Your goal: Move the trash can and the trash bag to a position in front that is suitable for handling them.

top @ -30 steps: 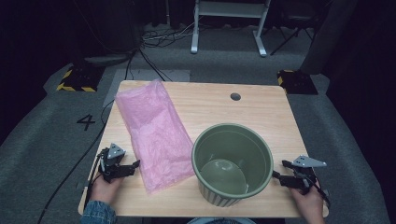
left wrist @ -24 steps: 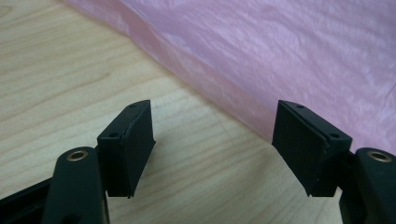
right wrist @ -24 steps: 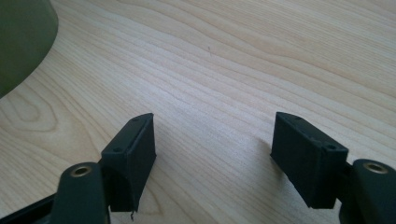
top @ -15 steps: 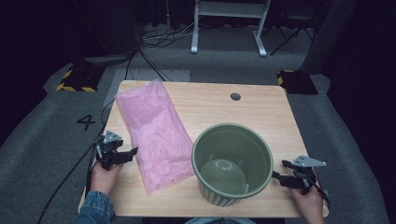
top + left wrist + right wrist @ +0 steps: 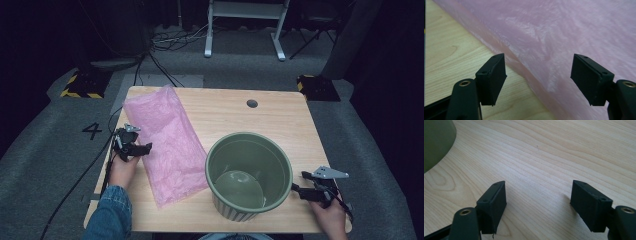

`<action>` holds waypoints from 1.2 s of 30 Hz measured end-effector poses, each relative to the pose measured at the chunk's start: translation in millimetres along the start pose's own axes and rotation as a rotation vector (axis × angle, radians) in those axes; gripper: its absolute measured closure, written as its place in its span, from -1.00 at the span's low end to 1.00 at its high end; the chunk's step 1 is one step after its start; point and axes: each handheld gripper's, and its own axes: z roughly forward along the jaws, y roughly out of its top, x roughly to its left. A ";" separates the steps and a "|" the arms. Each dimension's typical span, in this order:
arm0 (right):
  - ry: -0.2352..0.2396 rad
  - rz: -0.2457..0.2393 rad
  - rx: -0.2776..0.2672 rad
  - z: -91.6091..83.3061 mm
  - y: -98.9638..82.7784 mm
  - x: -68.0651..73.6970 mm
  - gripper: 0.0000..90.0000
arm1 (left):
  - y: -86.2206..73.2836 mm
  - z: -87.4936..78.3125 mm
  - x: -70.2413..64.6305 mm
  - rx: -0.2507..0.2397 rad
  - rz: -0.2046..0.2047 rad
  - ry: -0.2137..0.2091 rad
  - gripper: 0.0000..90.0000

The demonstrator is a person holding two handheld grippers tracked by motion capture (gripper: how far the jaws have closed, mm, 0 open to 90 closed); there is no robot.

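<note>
Green pot point(image 5: 248, 175) beside pink bag point(image 5: 165, 140).

This looks like a lab or recording studio. A small wooden table point(image 5: 280, 125) stands on grey carpet point(image 5: 45, 165) with a painted number 4 point(image 5: 92, 131), black curtains point(image 5: 45, 45) around, cables point(image 5: 165, 42) and yellow-black striped blocks point(image 5: 80, 85) beyond its far edge.

Left gripper point(image 5: 144, 148) out at the near-left, held low in a hand with a denim sleeve behind, jaws level and standing wide, nothing between the pads. Right gripper point(image 5: 296, 190) at the near-right corner, gripped from behind, jaws wide apart too, pointing inward. Probably just off the surface; hard to call from above.
</note>
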 end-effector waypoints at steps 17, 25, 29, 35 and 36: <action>0.000 0.000 0.000 0.0 0.0 0.0 -0.37 | 2.7 10.1 -11.5 0.053 0.037 -0.036 0.18; 0.003 -0.005 0.000 0.5 0.3 -0.4 -0.37 | -0.7 5.0 -6.6 0.043 0.010 -0.114 0.77; 0.003 -0.004 0.000 0.5 0.3 -0.3 -0.37 | -4.9 -5.3 -1.6 -0.037 -0.020 -0.163 0.88; 0.003 -0.004 0.000 0.5 0.3 -0.3 -0.37 | -9.7 -33.1 2.2 -0.188 -0.033 -0.236 0.94; 0.003 -0.004 0.000 0.5 0.3 -0.3 -0.37 | -10.5 -37.7 2.2 -0.212 -0.034 -0.247 0.95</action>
